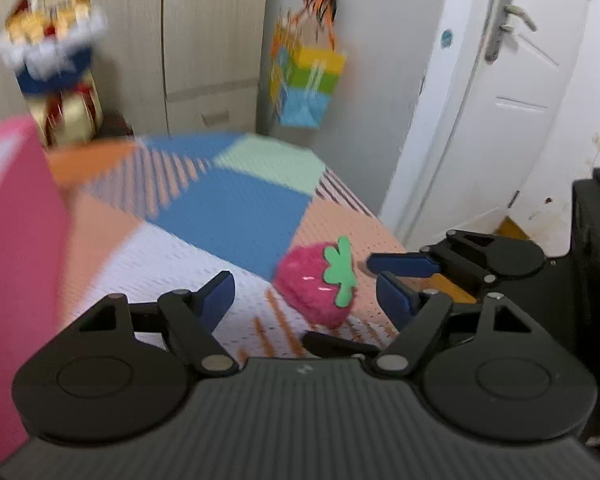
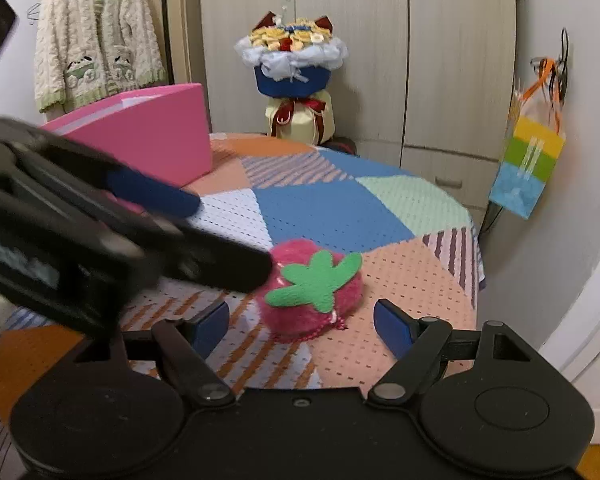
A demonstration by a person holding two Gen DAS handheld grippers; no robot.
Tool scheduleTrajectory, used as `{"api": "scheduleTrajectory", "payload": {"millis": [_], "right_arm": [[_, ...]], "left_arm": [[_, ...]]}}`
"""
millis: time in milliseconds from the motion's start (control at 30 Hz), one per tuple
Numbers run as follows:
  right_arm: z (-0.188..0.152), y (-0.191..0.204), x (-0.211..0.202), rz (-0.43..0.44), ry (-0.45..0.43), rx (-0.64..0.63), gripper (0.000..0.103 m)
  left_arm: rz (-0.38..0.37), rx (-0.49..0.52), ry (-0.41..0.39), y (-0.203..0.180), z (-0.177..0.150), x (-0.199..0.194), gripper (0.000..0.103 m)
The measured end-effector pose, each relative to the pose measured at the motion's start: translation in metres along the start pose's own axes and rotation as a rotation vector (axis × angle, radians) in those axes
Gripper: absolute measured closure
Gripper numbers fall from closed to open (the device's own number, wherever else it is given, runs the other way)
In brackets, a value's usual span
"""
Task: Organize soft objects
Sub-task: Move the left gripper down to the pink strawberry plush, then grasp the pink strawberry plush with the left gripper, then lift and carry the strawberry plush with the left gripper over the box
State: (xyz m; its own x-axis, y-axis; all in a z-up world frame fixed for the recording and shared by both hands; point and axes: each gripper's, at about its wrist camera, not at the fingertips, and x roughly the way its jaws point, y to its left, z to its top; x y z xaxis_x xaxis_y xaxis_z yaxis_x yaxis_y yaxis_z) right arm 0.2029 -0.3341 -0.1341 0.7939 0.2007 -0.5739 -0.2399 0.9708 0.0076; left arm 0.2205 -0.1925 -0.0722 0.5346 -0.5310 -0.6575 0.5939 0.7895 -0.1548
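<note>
A pink plush strawberry (image 1: 318,286) with a green felt leaf lies on the patchwork tablecloth; in the right wrist view it (image 2: 312,292) sits just ahead of my fingers. My left gripper (image 1: 306,298) is open and empty, with the strawberry between and beyond its fingers. My right gripper (image 2: 302,326) is open and empty, its fingers on either side of the strawberry's near edge. The right gripper shows in the left wrist view (image 1: 400,276) to the right of the strawberry. The left gripper (image 2: 159,216) crosses the right wrist view from the left, above the strawberry.
A pink open box (image 2: 155,140) stands at the table's far left and fills the left edge of the left wrist view (image 1: 15,240). A flower bouquet (image 2: 293,76) stands behind the table. A colourful bag (image 2: 528,164) hangs on the wall. The table edge (image 2: 476,264) runs at the right.
</note>
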Motion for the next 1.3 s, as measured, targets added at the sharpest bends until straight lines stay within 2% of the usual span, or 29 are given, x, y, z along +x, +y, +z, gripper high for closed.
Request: {"api": "scheduleTrajectory", "payload": {"millis": [133,233,267,333,367,500,667,1067,1300], "right_arm": [[0.003,-0.008,0.012,0.038,0.020,0.027,0.020],[0.005,-0.007,0.015,0.053,0.022,0.004,0.020],[0.005,-0.005,0.016,0.046,0.022,-0.002,0.024],[0.005,-0.001,0.015,0.053,0.014,-0.018,0.036],[0.005,0.000,0.014,0.059,0.008,-0.017,0.049],[0.002,0.008,0.010,0.030,-0.004,-0.019,0.055],[-0.001,0.018,0.003,-0.008,-0.006,-0.016,0.055],[-0.016,0.051,-0.026,-0.088,0.026,-0.004,0.052],[-0.029,0.074,-0.048,-0.085,0.012,0.002,0.052]], "left_arm": [[0.022,-0.046,0.023,0.004,0.000,0.025,0.035],[-0.009,-0.088,0.031,0.008,-0.002,0.035,0.043],[-0.023,-0.101,0.038,0.009,-0.003,0.038,0.048],[-0.031,-0.101,0.032,0.009,-0.004,0.039,0.055],[-0.033,-0.101,0.030,0.009,-0.005,0.039,0.059],[-0.037,-0.090,0.021,0.006,-0.009,0.037,0.065],[-0.033,-0.075,0.005,-0.001,-0.015,0.029,0.066],[-0.061,-0.053,0.029,-0.015,-0.039,0.001,0.066],[-0.072,-0.065,0.014,-0.017,-0.061,-0.025,0.066]]}}
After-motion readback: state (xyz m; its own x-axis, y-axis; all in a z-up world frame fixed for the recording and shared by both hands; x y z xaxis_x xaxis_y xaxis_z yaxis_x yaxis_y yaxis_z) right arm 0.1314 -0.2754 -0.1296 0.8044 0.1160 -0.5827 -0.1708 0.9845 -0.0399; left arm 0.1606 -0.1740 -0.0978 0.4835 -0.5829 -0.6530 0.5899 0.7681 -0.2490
